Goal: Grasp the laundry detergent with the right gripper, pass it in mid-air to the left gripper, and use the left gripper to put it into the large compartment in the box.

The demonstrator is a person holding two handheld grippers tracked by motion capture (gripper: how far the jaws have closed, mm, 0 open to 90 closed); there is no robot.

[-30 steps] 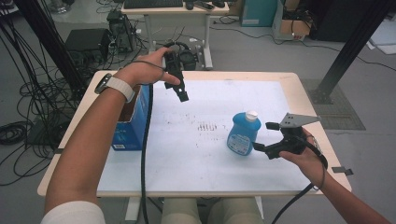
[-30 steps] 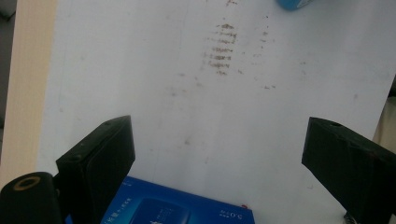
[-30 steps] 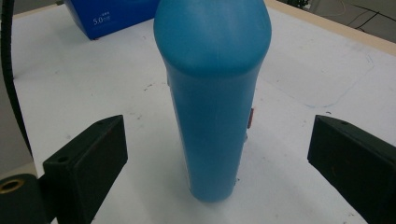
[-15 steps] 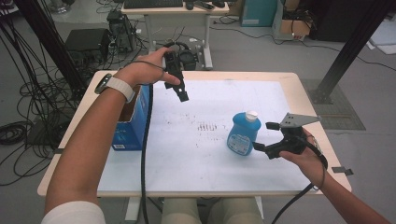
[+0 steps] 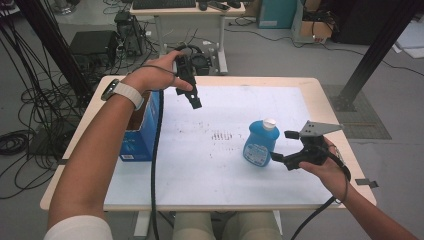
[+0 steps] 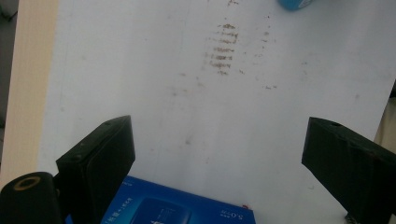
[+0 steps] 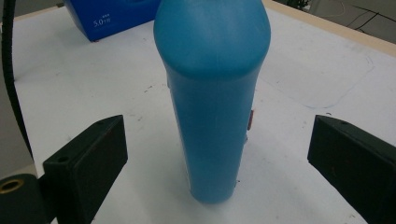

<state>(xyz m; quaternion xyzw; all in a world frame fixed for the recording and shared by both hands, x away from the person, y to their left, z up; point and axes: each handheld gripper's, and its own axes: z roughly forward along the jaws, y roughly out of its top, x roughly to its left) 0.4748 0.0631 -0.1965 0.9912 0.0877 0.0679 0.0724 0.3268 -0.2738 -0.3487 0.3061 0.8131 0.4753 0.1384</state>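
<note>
A blue bottle [image 5: 259,145] with a white cap stands upright on the white table top [image 5: 220,165], right of centre. My right gripper [image 5: 283,146] sits just to its right, open, one jaw on each side of the bottle's edge. In the right gripper view the bottle [image 7: 212,102] rises between the wide jaws of the right gripper [image 7: 217,128], and neither pad touches it. My left gripper [image 5: 195,102] hangs above the far left part of the table, tilted down. In its own view the left gripper [image 6: 217,158] is open and holds nothing.
A blue carton [image 5: 141,131] stands at the table's left edge, under my left forearm; its top [image 6: 180,210] lies below the left jaws. A black cable [image 5: 155,150] trails from the left gripper. Brown smudges [image 5: 221,135] mark the table's middle. Desks and cables stand beyond the far edge.
</note>
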